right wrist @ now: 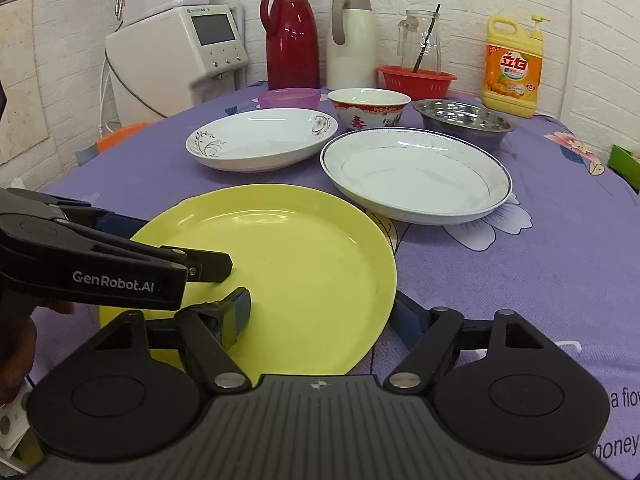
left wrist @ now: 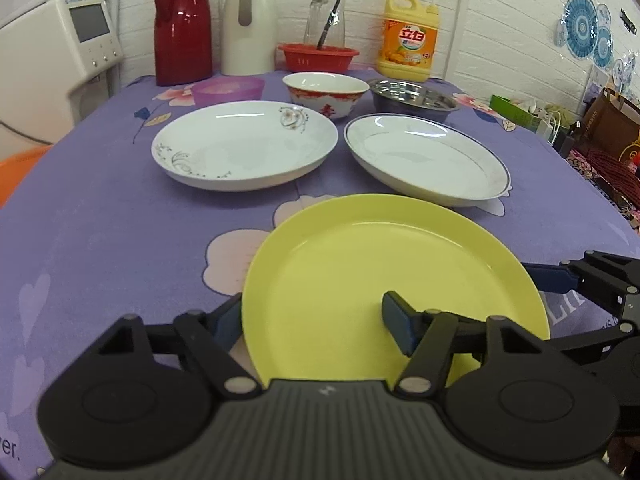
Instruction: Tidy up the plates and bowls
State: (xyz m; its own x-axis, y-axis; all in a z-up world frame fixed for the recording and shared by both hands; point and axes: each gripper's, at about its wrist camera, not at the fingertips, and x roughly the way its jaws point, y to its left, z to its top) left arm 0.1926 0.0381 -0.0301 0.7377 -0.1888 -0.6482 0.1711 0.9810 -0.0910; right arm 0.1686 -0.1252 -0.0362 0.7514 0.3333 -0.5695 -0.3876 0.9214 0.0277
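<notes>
1. At the near edge of the desk (left wrist: pixel 100 220), on a purple flowered cloth: one yellow plate (left wrist: pixel 360 264), lying flat.
2. Left tongs (left wrist: pixel 316 320): spread wide, straddling the yellow plate's left rim; one finger lies outside the rim, the other finger (left wrist: pixel 396 320) sits over the plate's inner surface. Nothing is clamped.
3. Right tongs (right wrist: pixel 320 312): spread wide, straddling the plate's right rim in the same way, one finger inside and one outside. Nothing is clamped.
4. Behind the yellow plate, left: white plate (left wrist: pixel 244 144) with a scroll pattern.
5. Behind, right: blue-rimmed plate (left wrist: pixel 424 156), just beside the yellow one; contact between them cannot be told.
6. Next row back: purple bowl (left wrist: pixel 228 90), red-and-white bowl (left wrist: pixel 326 94), steel bowl (left wrist: pixel 412 100).
7. Along the wall: red flask (left wrist: pixel 182 24), white flask (left wrist: pixel 248 24), glass jug (left wrist: pixel 324 16) standing in a red basket (left wrist: pixel 318 58), and a yellow soap bottle (left wrist: pixel 408 40).
</notes>
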